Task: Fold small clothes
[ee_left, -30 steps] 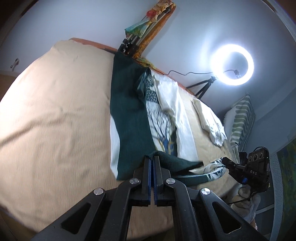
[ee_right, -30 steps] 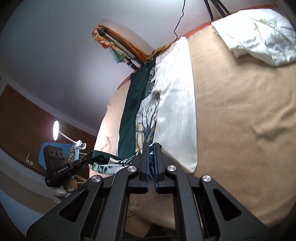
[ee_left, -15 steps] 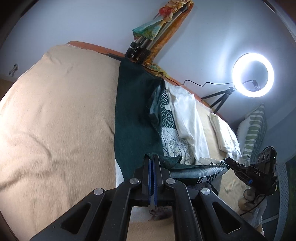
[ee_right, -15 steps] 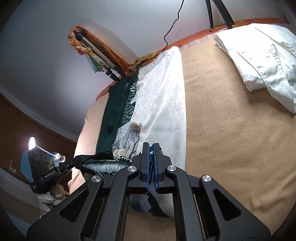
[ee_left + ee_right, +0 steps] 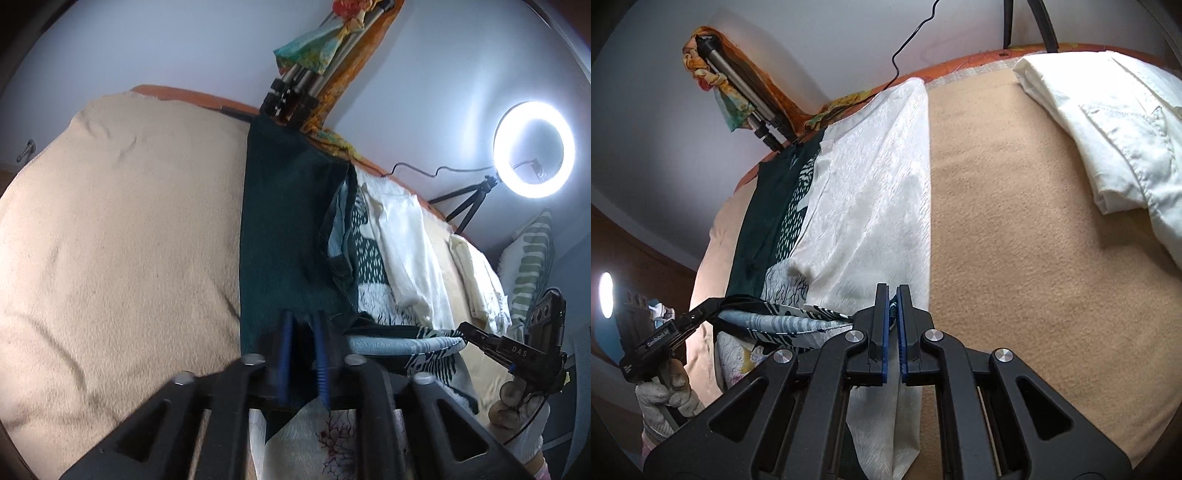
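Observation:
A long garment, dark green [image 5: 284, 229] on one side and white with a tree print [image 5: 871, 206] on the other, lies along the beige bed. Its near hem [image 5: 399, 341] is lifted and stretched between both grippers. My left gripper [image 5: 303, 325] has its jaws slightly apart with the green corner still between them; motion blur hides the contact. My right gripper [image 5: 893, 295] is shut on the white corner. Each gripper shows in the other's view, the right one [image 5: 476, 336] and the left one [image 5: 701, 314].
A folded white shirt [image 5: 1108, 122] lies on the beige blanket [image 5: 1034, 258] to the right. A ring light on a tripod [image 5: 532, 147] and a striped pillow [image 5: 532, 266] stand beyond the bed. Tripod legs wrapped in colourful cloth [image 5: 314, 62] lean at the headboard.
Both grippers have carried the near hem forward over the garment, towards the headboard. The left jaws have parted a little; they were tightly shut before.

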`<action>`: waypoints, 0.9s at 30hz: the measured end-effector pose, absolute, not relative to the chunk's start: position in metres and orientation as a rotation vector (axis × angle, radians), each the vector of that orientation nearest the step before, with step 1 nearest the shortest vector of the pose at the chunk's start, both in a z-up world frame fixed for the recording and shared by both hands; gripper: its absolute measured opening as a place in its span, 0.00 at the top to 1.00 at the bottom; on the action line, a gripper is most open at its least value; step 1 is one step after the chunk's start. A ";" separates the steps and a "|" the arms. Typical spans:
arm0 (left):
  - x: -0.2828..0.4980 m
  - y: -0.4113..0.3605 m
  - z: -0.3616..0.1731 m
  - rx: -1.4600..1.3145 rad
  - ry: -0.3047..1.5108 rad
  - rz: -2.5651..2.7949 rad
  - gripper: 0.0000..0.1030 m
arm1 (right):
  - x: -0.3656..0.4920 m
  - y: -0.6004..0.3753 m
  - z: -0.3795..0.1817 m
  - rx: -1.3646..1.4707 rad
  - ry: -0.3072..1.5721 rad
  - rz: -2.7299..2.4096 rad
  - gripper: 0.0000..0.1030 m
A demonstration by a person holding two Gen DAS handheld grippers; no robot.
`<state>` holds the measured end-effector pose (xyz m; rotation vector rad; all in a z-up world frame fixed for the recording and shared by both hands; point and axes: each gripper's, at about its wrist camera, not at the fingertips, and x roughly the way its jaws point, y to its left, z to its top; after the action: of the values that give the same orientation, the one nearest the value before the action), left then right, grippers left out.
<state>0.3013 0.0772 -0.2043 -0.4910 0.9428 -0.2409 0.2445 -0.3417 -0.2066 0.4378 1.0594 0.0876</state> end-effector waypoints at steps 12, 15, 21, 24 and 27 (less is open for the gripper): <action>0.293 0.102 -0.193 -0.448 0.872 -0.196 0.63 | 0.230 -0.330 -0.178 0.226 0.993 0.114 0.77; 0.306 0.105 -0.192 -0.447 0.869 -0.200 0.63 | 0.241 -0.331 -0.180 0.208 0.996 0.113 0.77; 0.352 0.093 -0.194 -0.358 0.878 -0.200 0.62 | 0.286 -0.339 -0.186 0.178 0.998 0.096 0.77; 0.388 0.087 -0.198 -0.331 0.888 -0.189 0.61 | 0.316 -0.347 -0.196 0.178 1.017 0.081 0.77; 0.425 0.088 -0.208 -0.329 0.905 -0.157 0.61 | 0.349 -0.357 -0.212 0.195 1.037 0.052 0.77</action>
<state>0.4249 0.0884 -0.2084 -0.3294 0.9046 -0.1572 0.3488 -0.3575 -0.2116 0.1955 1.0372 0.0520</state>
